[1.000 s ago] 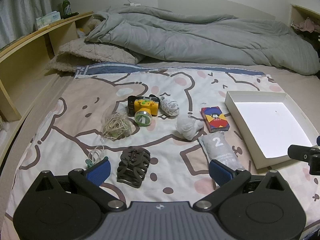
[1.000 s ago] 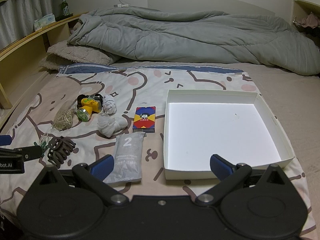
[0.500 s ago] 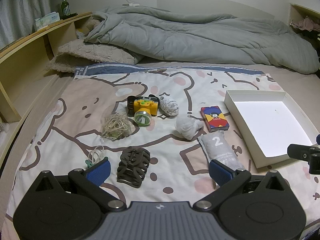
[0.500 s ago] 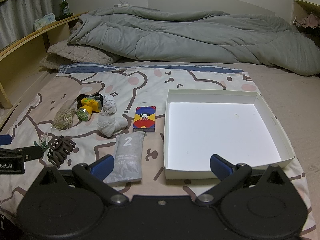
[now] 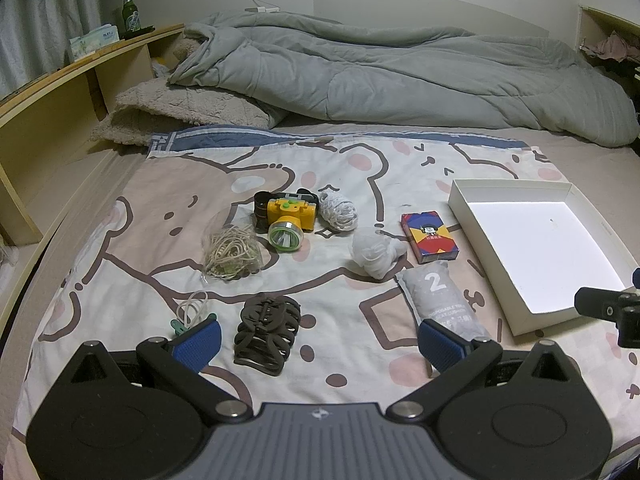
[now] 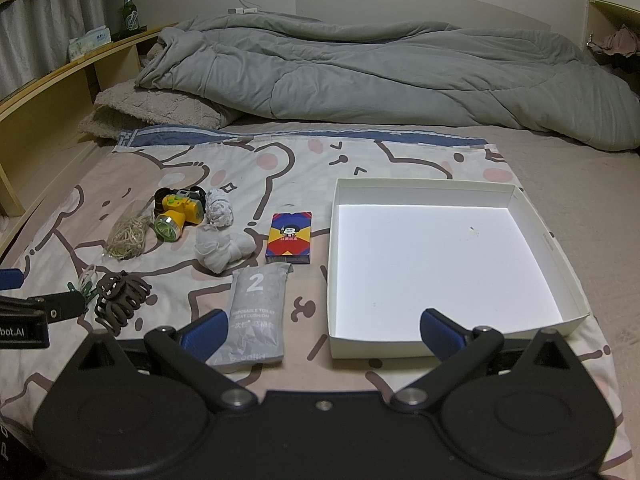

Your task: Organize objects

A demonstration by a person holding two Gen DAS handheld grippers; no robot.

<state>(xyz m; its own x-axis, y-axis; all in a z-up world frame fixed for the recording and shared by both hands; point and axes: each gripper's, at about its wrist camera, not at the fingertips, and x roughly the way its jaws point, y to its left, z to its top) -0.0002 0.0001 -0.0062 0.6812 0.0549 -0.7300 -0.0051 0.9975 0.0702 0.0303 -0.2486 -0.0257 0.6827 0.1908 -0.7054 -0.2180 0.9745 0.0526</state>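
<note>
While hovering low over the bear-print bedsheet (image 5: pixel 344 184), left gripper (image 5: pixel 318 342) with blue-padded fingers (image 5: pixel 198 342) spread wide, nothing between them; right gripper (image 6: pixel 322 330) likewise spread apart and holding nothing, blue fingers (image 6: pixel 440 332) just in front of the near wall of the shallow white cardboard box (image 6: pixel 532 220). Scattered on the sheet to the left of that box: a grey foil pouch (image 6: pixel 256 312) printed with a large "2" and "DISPOSABLE TOILET SEAT CUSHION", lying lengthwise near the right gripper's left finger; a blue, red and yellow card box (image 6: pixel 289 238) just beyond it, small print unreadable; a crumpled white cloth bundle (image 6: pixel 222 250) touching the pouch's far corner; a second white knotted bundle (image 6: pixel 218 208) beside a yellow headlamp with green lens and black strap (image 6: pixel 176 212); a clear bag of beige rubber bands (image 6: pixel 126 236); a dark brown plastic claw hair clip (image 5: pixel 266 330) between the left gripper's fingers but farther out, resting on the sheet; a looped white cord with a green clip (image 5: pixel 192 312) just beyond the left finger. Partly readable "bot.AI" on the other gripper's body at the left edge of the right wrist view. Behind, a rumpled grey duvet (image 5: pixel 400 72), a beige fleecy pillow (image 5: pixel 176 108), and a wooden shelf (image 5: pixel 60 88) with a green glass bottle (image 5: pixel 129 14) and a tissue pack (image 5: pixel 94 38), their labels too small to read.
</note>
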